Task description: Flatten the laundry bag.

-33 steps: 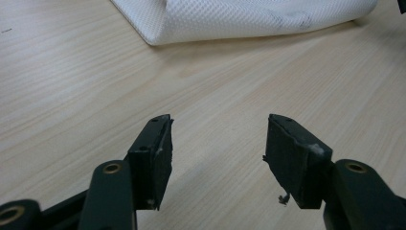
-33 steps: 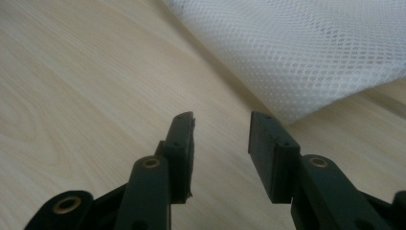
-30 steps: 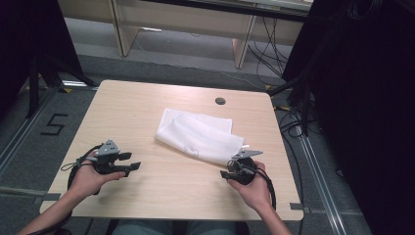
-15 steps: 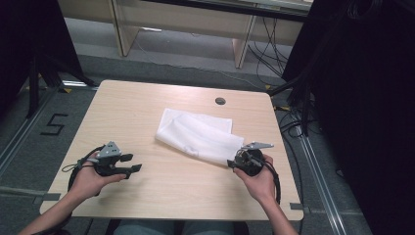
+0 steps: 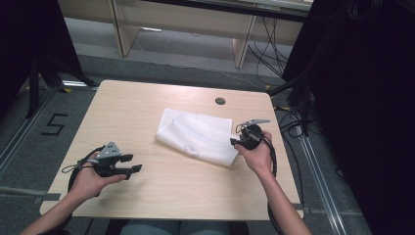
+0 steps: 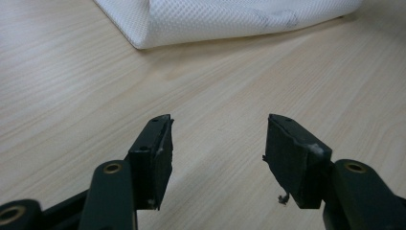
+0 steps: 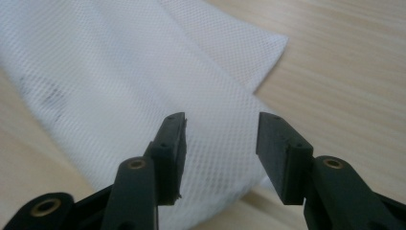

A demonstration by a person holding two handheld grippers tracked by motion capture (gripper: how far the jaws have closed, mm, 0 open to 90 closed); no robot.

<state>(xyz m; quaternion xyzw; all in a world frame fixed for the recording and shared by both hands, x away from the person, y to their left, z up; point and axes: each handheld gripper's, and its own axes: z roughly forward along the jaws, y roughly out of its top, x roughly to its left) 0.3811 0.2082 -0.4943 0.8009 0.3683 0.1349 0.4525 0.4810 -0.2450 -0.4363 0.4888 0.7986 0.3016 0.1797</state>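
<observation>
1. Fingertips (image 7: pixel 172 143) of the right gripper (image 7: pixel 220 139) stand spread wide above the white mesh cloth (image 7: pixel 119 86), nothing pinched between them; these jaws have just been opening, and no fabric sits between the pads.

2. Over at the near left of the pale wooden table (image 5: pixel 147 103), the left gripper (image 5: pixel 128 164) is held low in the person's left hand (image 5: pixel 88 181), its jaws likewise parted and bare, pointing toward the cloth from well apart.

3. At centre stage, the white mesh cloth (image 5: pixel 195 134) lies loosely folded on the table, right of the middle, one layer doubled over another so that a lower corner shows beyond the top fold in the right gripper view. Its edges are uneven and do not line up.

4. Seen from the high view, the right gripper (image 5: pixel 240 141) hovers at the cloth's right-hand end, held in the person's right hand (image 5: pixel 257 154), just beside the fabric.

5. By the look of it, one rough fold is in place. A neater, smaller fold probably remains to be made, and for that neither gripper yet has hold of an edge.

6. Near the table's far edge sits a small dark round grommet hole (image 5: pixel 220 101), clear of the work.
</observation>
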